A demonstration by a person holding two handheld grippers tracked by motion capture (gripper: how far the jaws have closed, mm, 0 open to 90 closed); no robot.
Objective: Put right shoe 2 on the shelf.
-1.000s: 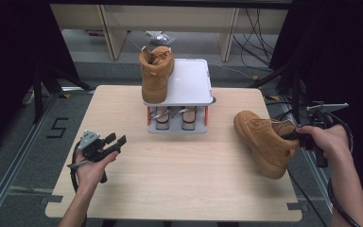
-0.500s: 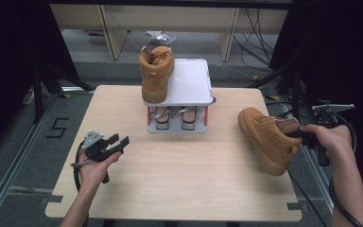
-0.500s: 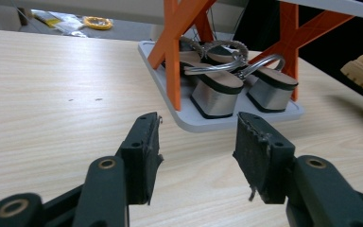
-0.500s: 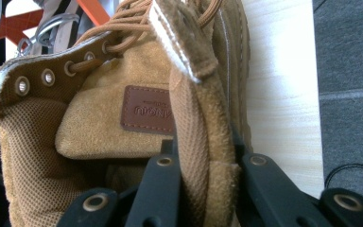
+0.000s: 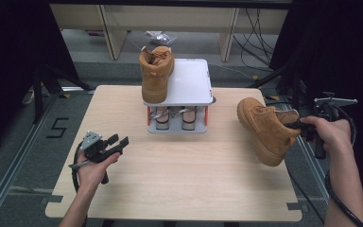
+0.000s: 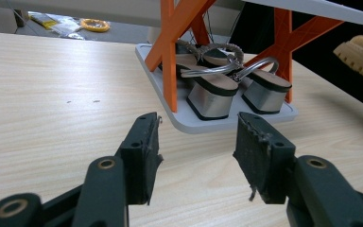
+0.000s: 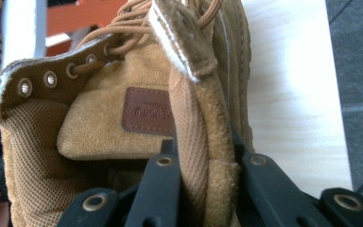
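Note:
A tan suede boot point(image 5: 264, 127) hangs tilted over the right side of the table, toe toward the rack. My right gripper point(image 5: 297, 126) is shut on its collar; in the right gripper view the jaws point(image 7: 203, 156) pinch the boot's point(image 7: 99, 127) padded rim beside the tongue. A matching boot point(image 5: 155, 73) stands on the left half of the white rack's top shelf point(image 5: 191, 82). My left gripper point(image 5: 118, 142) rests low over the table's left front, open and holding nothing point(image 6: 196, 156).
A pair of silver-heeled sandals point(image 5: 172, 118) point(image 6: 217, 90) sits on the rack's lower shelf between orange struts point(image 6: 170, 52). The light wooden table point(image 5: 179, 179) ends close behind the held boot at right. Cables and shelf legs lie on the floor beyond.
The right gripper has raised the boot slightly and drawn it a little to the right. The left gripper has kept its place.

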